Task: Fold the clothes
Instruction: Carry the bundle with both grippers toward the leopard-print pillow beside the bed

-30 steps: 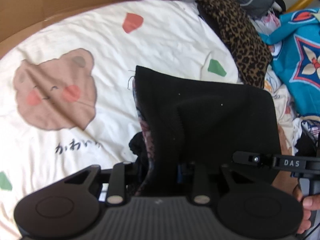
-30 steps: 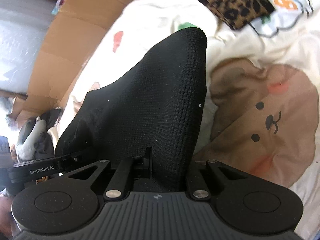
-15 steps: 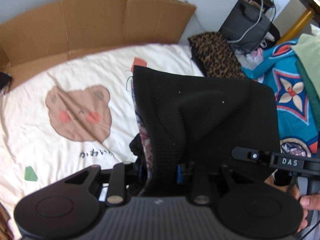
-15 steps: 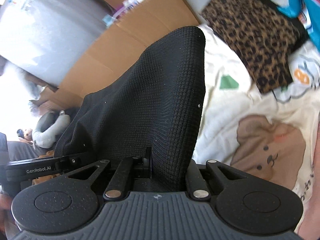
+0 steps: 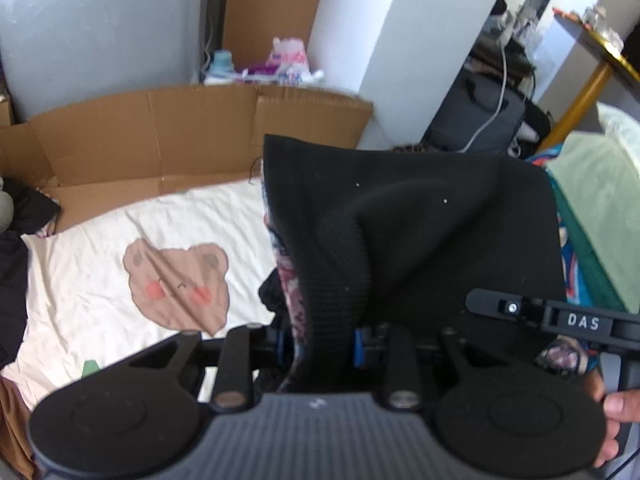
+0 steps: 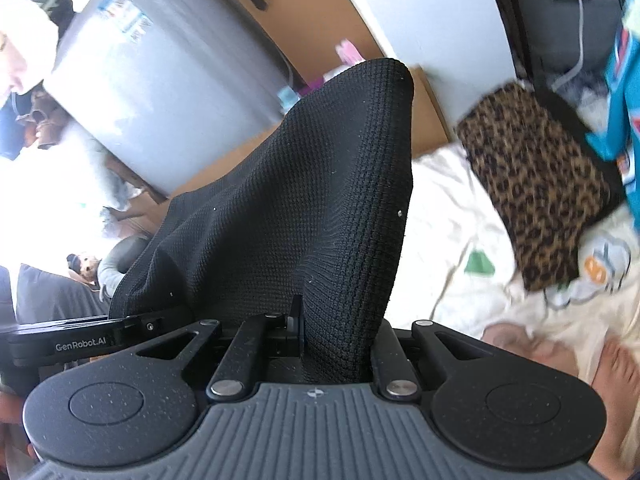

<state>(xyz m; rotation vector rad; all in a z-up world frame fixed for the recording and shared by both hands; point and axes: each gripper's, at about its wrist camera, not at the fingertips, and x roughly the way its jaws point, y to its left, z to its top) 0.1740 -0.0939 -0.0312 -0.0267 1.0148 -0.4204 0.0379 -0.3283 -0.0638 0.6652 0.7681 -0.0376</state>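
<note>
left gripper: clamped on a bunched edge of the black knit; blue pads show on either side of the fabric, thick fold between them.
right gripper: nearly closed, pinching another edge of the same knit; cloth rises straight out of the jaws.
knit: held in the air by both grippers, stretched between them, clear of the bedsheet. Ribbed black outside; a floral patterned inner layer shows along its left edge in the left view.
knit, left view: fills the centre and right, top edge roughly level, a raised crease running down toward the jaws.
knit, right view: peaks to a rounded corner at top centre, drapes down-left toward the other gripper's bar.
sheet: cream, with a brown bear print and small green shapes; lies below and left of the knit.
cardboard: flattened, standing along the far edge of the sheet against the wall.
leopard cloth: lying at the right edge of the sheet, apart from the knit.
blue fabric: just past the leopard cloth, patterned.
hand: fingers visible at the lower right of the left view, on the right gripper's handle.
</note>
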